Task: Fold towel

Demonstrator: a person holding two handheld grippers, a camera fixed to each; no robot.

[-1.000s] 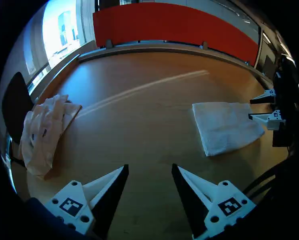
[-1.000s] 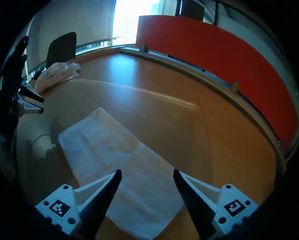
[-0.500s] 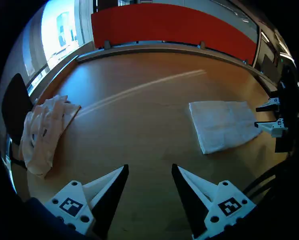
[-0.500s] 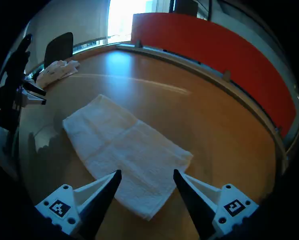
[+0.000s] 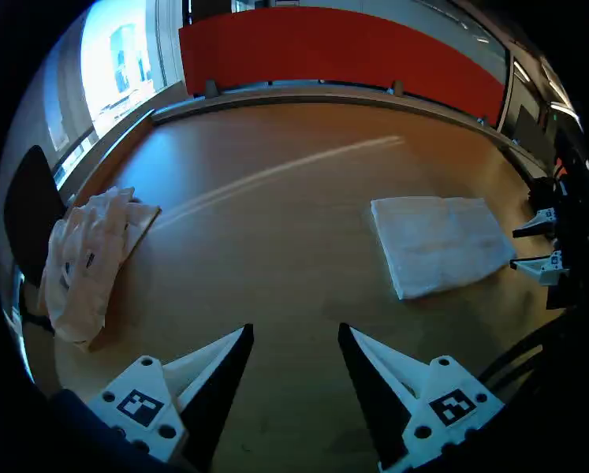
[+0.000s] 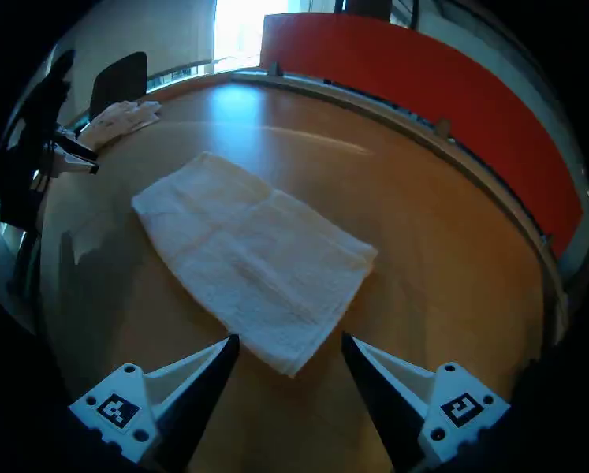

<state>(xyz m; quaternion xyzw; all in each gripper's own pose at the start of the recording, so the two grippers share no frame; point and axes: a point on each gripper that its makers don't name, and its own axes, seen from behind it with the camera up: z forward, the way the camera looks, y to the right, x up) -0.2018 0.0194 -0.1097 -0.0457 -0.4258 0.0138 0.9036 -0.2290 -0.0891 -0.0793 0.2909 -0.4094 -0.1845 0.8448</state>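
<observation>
The folded white towel [image 6: 255, 256] lies flat on the wooden table [image 6: 444, 268], just ahead of the right gripper [image 6: 288, 337]. The left gripper [image 5: 294, 325] is well apart from it. Both grippers are spread, gripping nothing.

Wooden table [image 5: 278, 236], red divider [image 5: 333, 47], black chair [image 5: 26, 205]

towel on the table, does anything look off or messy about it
Nothing stands out on it: the towel lies flat on the wooden table as a tidy rectangle, with no bunching. The one untidy thing is the crumpled heap of white cloth at the table's edge by the dark chair.
</observation>
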